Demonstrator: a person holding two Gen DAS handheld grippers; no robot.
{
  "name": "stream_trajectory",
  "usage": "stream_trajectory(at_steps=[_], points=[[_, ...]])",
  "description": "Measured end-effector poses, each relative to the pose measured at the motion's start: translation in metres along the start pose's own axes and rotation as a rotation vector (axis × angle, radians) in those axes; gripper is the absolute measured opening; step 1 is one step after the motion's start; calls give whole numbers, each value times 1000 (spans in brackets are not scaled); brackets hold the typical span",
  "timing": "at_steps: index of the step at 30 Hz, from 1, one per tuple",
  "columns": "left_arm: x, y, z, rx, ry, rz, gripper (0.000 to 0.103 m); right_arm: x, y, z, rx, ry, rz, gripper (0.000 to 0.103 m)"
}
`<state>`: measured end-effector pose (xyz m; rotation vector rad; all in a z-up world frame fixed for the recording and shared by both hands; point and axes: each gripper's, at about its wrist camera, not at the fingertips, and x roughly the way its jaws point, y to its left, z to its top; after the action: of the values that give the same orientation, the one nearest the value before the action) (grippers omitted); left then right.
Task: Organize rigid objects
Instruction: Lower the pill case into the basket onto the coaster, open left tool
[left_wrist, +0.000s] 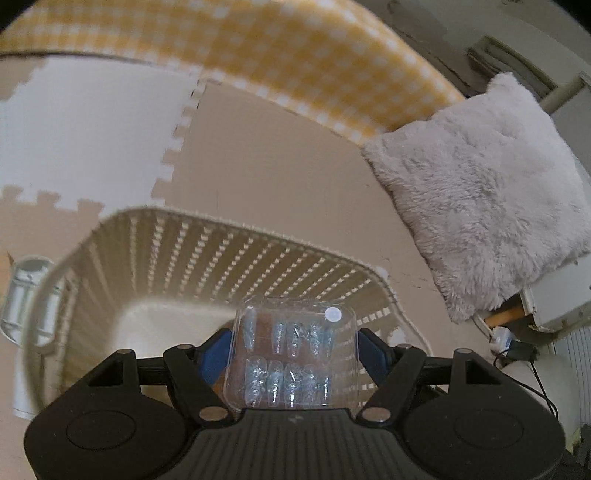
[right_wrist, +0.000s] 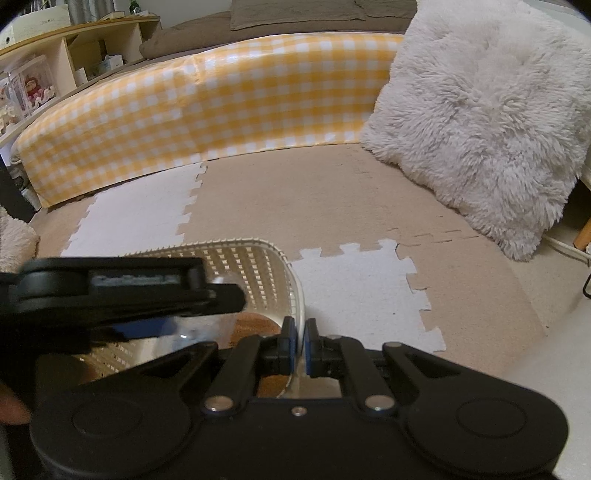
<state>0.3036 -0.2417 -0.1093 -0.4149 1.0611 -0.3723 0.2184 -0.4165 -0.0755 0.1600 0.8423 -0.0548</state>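
Observation:
My left gripper (left_wrist: 295, 347) is shut on a clear plastic case of blue press-on nails (left_wrist: 291, 354) and holds it over the open top of a white slatted basket (left_wrist: 207, 254). In the right wrist view the left gripper (right_wrist: 110, 291) shows from the side above the same basket (right_wrist: 258, 266). My right gripper (right_wrist: 300, 343) is shut on the basket's right rim. A round cork coaster (right_wrist: 255, 325) lies inside the basket.
The basket stands on beige and white foam puzzle mats (right_wrist: 332, 199). A yellow checked bolster (right_wrist: 207, 99) runs along the far side. A fluffy white cushion (right_wrist: 480, 110) leans at the right. A clear container (left_wrist: 26, 291) sits left of the basket. Shelves (right_wrist: 74, 48) stand at far left.

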Motion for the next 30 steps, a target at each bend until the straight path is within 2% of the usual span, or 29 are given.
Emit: stream_trajectory(at_steps=[11, 15, 18, 24, 30], points=[[20, -3, -1, -25, -4, 29, 75, 0, 0, 1, 6, 2, 4, 5], [23, -4, -1, -27, 7, 29, 83, 0, 0, 0, 8, 4, 6, 5], [24, -3, 0, -30, 16, 27, 84, 0, 0, 0, 6, 3, 6, 5], [19, -3, -1, -20, 9, 27, 87, 0, -1, 0, 6, 3, 6, 5], [0, -3, 1, 8, 0, -10, 93, 0, -1, 0, 8, 3, 7, 6]])
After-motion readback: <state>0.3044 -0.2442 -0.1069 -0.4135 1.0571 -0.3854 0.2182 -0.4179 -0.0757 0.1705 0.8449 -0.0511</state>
